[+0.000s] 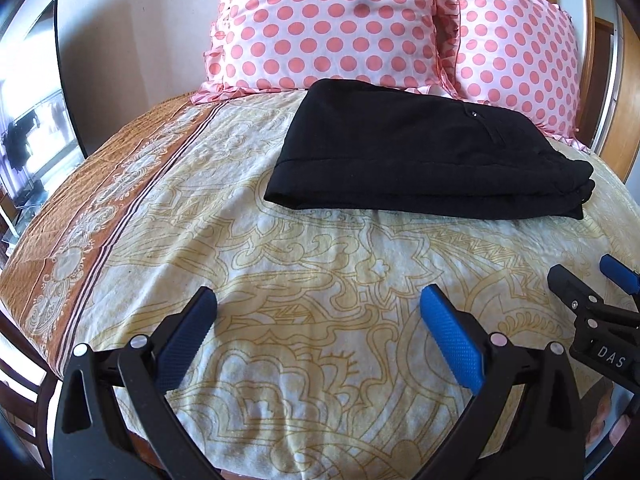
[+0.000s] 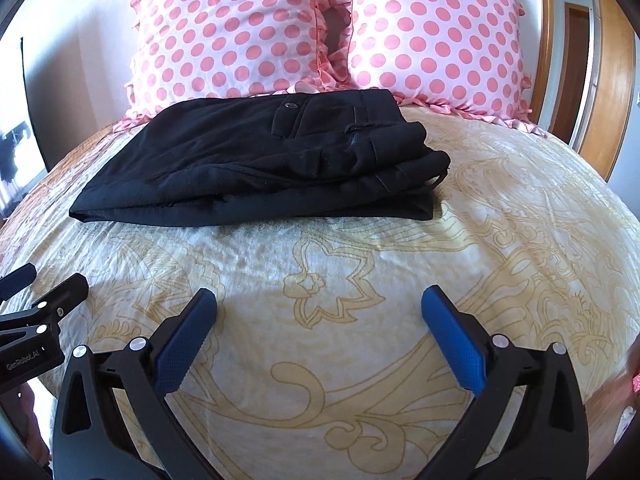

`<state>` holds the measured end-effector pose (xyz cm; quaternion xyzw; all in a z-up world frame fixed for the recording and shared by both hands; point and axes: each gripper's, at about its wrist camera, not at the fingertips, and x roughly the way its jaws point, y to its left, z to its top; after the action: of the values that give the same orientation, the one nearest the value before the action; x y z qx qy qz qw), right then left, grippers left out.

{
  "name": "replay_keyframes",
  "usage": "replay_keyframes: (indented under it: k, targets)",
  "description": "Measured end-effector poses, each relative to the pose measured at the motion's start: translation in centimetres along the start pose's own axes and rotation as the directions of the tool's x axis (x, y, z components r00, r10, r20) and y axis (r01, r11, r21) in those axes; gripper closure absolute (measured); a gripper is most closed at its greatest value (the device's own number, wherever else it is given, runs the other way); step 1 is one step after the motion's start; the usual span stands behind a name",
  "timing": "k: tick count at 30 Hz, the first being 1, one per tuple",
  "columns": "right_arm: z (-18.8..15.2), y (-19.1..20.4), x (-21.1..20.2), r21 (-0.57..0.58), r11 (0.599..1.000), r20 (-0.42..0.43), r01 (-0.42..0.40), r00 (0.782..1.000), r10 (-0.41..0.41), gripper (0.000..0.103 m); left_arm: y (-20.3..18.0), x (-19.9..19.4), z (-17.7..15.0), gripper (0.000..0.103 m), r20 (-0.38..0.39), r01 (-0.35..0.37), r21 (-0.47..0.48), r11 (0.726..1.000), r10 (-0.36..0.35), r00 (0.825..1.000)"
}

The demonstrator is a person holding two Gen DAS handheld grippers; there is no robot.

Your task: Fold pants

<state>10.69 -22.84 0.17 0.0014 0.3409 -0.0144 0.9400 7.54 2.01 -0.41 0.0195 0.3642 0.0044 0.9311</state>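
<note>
Black pants (image 1: 420,152) lie folded in a compact stack on the patterned bedspread (image 1: 300,272), just in front of the pillows. In the right wrist view the pants (image 2: 260,164) show a back pocket with a button on top. My left gripper (image 1: 318,300) is open and empty, hovering over the bedspread well short of the pants. My right gripper (image 2: 318,300) is open and empty too, at about the same distance. The right gripper also shows at the right edge of the left wrist view (image 1: 592,280), and the left gripper at the left edge of the right wrist view (image 2: 44,280).
Two pink polka-dot pillows (image 2: 240,32) (image 2: 436,36) stand against the headboard behind the pants. A brown patterned border (image 1: 100,208) runs along the bed's left side. A wooden door frame (image 2: 612,80) is at the right, and a dark screen edge (image 1: 60,72) at the left.
</note>
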Motion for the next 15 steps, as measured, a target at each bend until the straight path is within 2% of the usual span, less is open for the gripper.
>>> replay_keyframes:
  k: [15]
  targets:
    - [-0.05, -0.04, -0.09, -0.001, 1.0, 0.006, -0.001, 1.0, 0.001, 0.001, -0.12, -0.02, -0.1, 0.002, 0.006, 0.002, 0.002, 1.0, -0.002, 1.0]
